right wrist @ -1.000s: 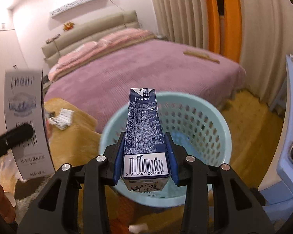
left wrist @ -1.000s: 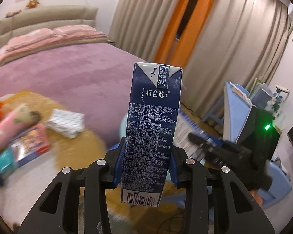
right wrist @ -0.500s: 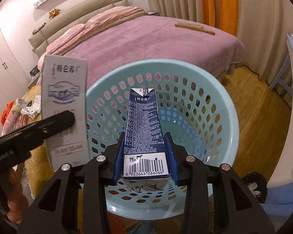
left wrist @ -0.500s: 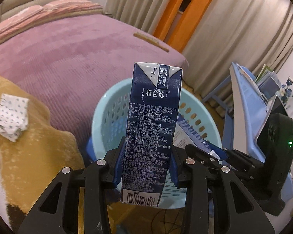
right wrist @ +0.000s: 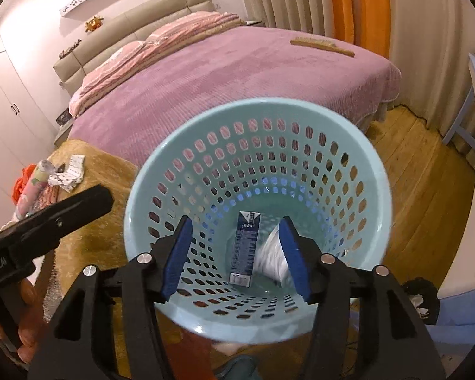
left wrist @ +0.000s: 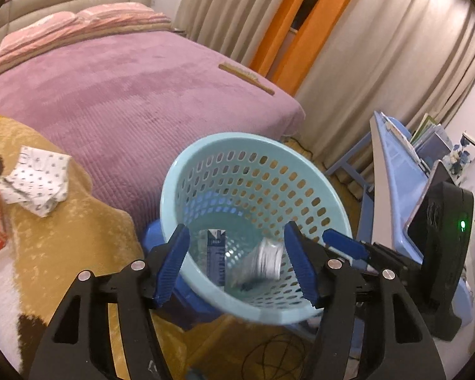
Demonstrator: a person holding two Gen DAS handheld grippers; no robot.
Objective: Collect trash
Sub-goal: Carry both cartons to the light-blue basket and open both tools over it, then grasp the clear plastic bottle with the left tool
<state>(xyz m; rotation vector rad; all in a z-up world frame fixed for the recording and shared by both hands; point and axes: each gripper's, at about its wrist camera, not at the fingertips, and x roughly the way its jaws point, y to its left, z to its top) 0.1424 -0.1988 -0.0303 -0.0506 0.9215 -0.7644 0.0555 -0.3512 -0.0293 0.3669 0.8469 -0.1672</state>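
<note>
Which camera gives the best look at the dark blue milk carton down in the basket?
The right wrist view. The dark blue milk carton lies there nearly whole on the bottom of the light blue basket, between the open right claw fingers. The left wrist view shows the carton smaller, its lower end cut off by the basket's near rim.

both grippers, left gripper (left wrist: 234,266) and right gripper (right wrist: 236,256), spread wide, empty.
</note>
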